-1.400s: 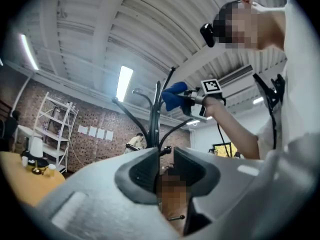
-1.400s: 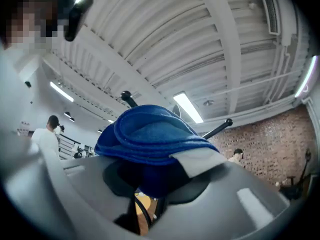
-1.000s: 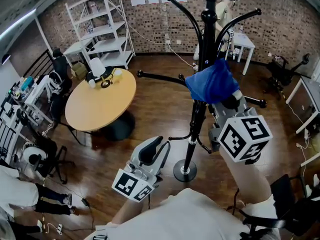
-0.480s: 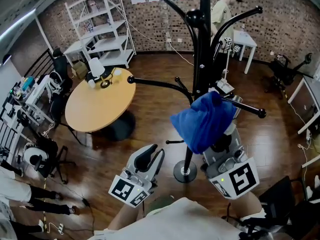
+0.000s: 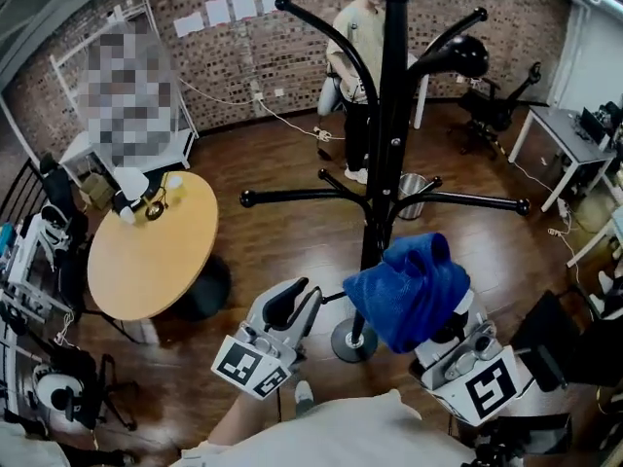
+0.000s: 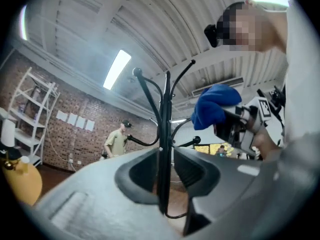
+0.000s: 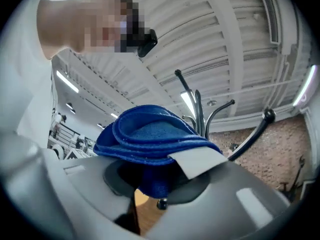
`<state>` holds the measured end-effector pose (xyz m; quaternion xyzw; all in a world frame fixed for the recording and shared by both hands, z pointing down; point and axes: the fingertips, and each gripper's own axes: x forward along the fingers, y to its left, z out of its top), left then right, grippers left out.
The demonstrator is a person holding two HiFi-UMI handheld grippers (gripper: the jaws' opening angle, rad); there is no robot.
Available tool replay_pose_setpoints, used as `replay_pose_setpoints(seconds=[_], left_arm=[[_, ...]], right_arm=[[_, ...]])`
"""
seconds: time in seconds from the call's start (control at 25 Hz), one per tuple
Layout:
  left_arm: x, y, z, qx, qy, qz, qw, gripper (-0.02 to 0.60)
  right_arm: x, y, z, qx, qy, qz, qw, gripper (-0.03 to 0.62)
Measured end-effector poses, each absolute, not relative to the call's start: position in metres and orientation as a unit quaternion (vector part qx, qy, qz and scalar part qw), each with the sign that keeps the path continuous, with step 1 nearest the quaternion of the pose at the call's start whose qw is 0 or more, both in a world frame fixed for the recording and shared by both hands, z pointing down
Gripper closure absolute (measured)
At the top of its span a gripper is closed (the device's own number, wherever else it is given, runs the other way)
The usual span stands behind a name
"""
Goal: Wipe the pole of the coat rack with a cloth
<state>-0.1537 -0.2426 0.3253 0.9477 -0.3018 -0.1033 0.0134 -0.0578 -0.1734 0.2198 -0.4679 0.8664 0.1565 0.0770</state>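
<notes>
The black coat rack pole (image 5: 387, 125) rises through the middle of the head view from its round base (image 5: 352, 339). My right gripper (image 5: 435, 324) is shut on a bunched blue cloth (image 5: 409, 288), low down and just right of the pole; whether the cloth touches the pole I cannot tell. In the right gripper view the cloth (image 7: 150, 139) fills the jaws, with the rack (image 7: 198, 109) behind it. My left gripper (image 5: 289, 303) hangs left of the base, shut and holding nothing. Its own view shows the pole (image 6: 166, 109) beyond the jaws and the cloth (image 6: 212, 106) at right.
Horizontal rack arms (image 5: 297, 197) (image 5: 477, 202) stick out left and right at mid height. A round wooden table (image 5: 146, 251) stands at left. A person (image 5: 358, 42) stands behind the rack near a small bin (image 5: 411, 188). A white desk (image 5: 565, 139) is at right.
My right gripper has carried the blue cloth down the pole from near the upper hooks to just above the base. The head view has swung, and the left gripper has barely moved.
</notes>
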Motion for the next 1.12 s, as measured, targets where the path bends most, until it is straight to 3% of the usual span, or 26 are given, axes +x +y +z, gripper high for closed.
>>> replay_pose_setpoints(seconds=[0.12,0.4,0.56,0.72,0.88,1.04,1.12], left_arm=[[-0.168,-0.253,0.323,0.961,-0.258,-0.098,0.013,0.489],[-0.208,-0.265,0.343,0.977,-0.190,-0.077,0.061,0.489],[-0.217,-0.269,0.345,0.981,-0.167,-0.078,0.057,0.489],[-0.216,-0.271,0.347,0.980,-0.162,-0.090,0.076,0.489],[-0.201,-0.274,0.354,0.986,-0.136,-0.060,0.075,0.489],[-0.196,-0.275,0.344,0.986,-0.130,-0.078,0.071,0.489],[-0.192,-0.273,0.343,0.987,-0.121,-0.078,0.070,0.489]], right_arm=[[-0.062,-0.202,0.194,-0.516,0.841,0.156,0.034,0.491],[-0.064,-0.288,0.076,-0.585,0.784,0.207,0.027,0.491],[-0.059,-0.309,0.124,-0.613,0.774,0.157,-0.015,0.491],[-0.043,-0.301,0.192,-0.640,0.762,0.103,-0.014,0.493],[-0.038,-0.302,0.186,-0.646,0.758,0.092,-0.018,0.493],[-0.082,-0.244,0.166,-0.572,0.801,0.169,0.052,0.493],[-0.126,-0.205,0.200,-0.493,0.848,0.193,0.043,0.493]])
